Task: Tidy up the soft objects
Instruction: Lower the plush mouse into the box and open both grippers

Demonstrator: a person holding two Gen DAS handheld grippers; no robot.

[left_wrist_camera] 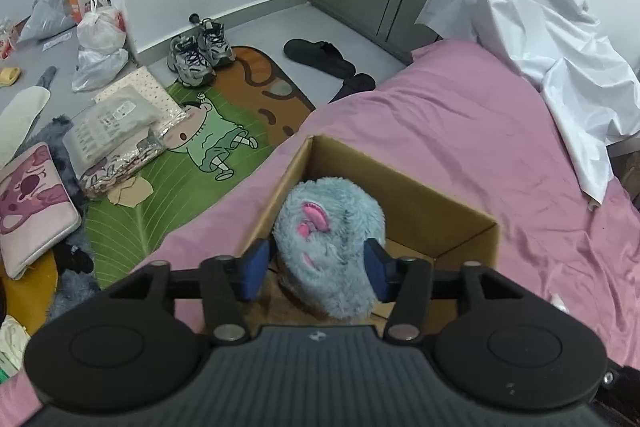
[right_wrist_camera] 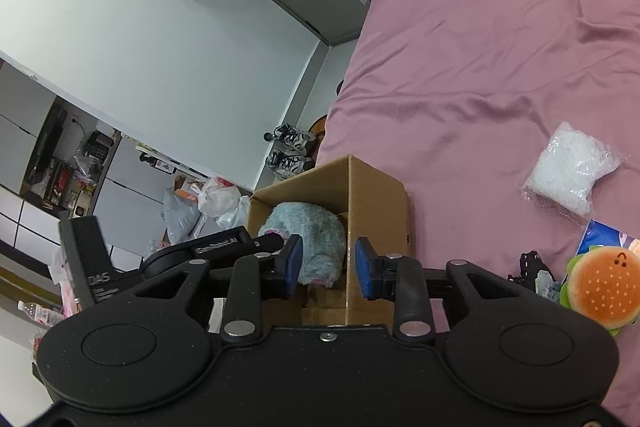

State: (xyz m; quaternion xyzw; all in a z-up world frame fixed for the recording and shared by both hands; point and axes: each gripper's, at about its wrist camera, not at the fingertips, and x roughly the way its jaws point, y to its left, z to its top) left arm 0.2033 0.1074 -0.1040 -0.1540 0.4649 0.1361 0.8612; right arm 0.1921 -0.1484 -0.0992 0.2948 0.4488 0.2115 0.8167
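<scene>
2 grippers over the cardboard box (left_wrist_camera: 404,195) on my pink bedsheet (left_wrist_camera: 460,131). My left gripper (left_wrist_camera: 316,269) has its blue pads spread on either side of the fluffy blue plush (left_wrist_camera: 328,247), which sits inside the box; whether the pads press it I cannot tell. My right gripper (right_wrist_camera: 328,269) straddles the box's wall, fingers released, gripping nothing. Burger plush (right_wrist_camera: 600,287) waits on the sheet.

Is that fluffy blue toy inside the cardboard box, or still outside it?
Inside. The fluffy blue-grey plush toy sits within the brown cardboard box, its walls rising around it; the right wrist view shows the same.
</scene>
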